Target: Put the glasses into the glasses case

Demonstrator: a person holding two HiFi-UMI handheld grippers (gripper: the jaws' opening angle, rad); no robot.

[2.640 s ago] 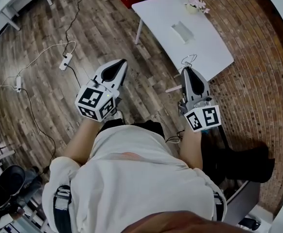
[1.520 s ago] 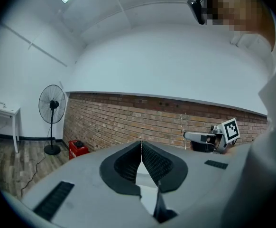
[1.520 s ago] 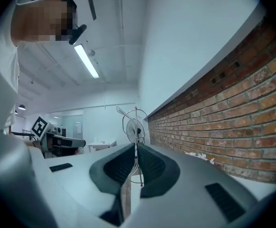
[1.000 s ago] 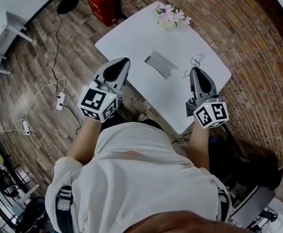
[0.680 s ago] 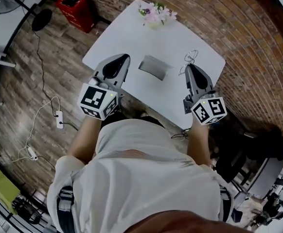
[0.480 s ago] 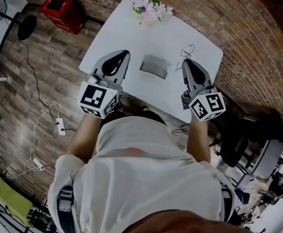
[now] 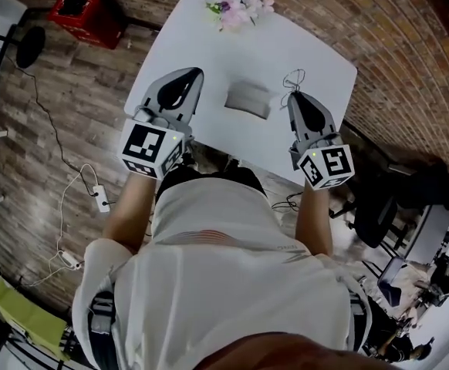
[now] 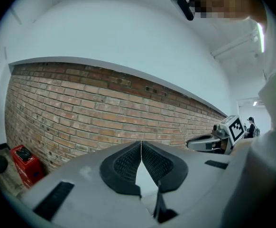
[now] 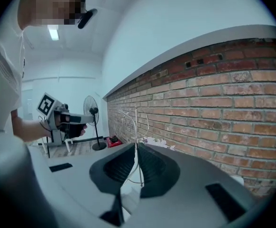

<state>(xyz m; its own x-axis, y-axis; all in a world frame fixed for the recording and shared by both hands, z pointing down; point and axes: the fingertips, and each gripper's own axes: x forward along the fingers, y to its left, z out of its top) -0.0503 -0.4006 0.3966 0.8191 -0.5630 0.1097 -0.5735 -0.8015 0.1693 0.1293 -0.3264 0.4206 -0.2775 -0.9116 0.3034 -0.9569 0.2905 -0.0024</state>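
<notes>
A grey glasses case (image 7: 248, 99) lies on the white table (image 7: 209, 45), between my two grippers. My right gripper (image 7: 294, 99) hovers over the table's near right part, shut on thin wire-framed glasses (image 7: 292, 79). In the right gripper view the glasses (image 9: 135, 122) stick up from between the closed pads, with my right gripper (image 9: 136, 146) pointed at a brick wall. My left gripper (image 7: 194, 74) hangs over the table's near left part. In the left gripper view my left gripper (image 8: 141, 144) is shut with nothing in it.
A small pot of pink flowers (image 7: 238, 8) stands at the table's far edge. On the floor are a red crate (image 7: 86, 12), a fan base (image 7: 28, 46) and a power strip with cables (image 7: 101, 199). A black chair (image 7: 386, 199) stands at the right.
The person has walked up to the table: it went from far ahead to right under both grippers. Both grippers stay shut, the right one still on the glasses.
</notes>
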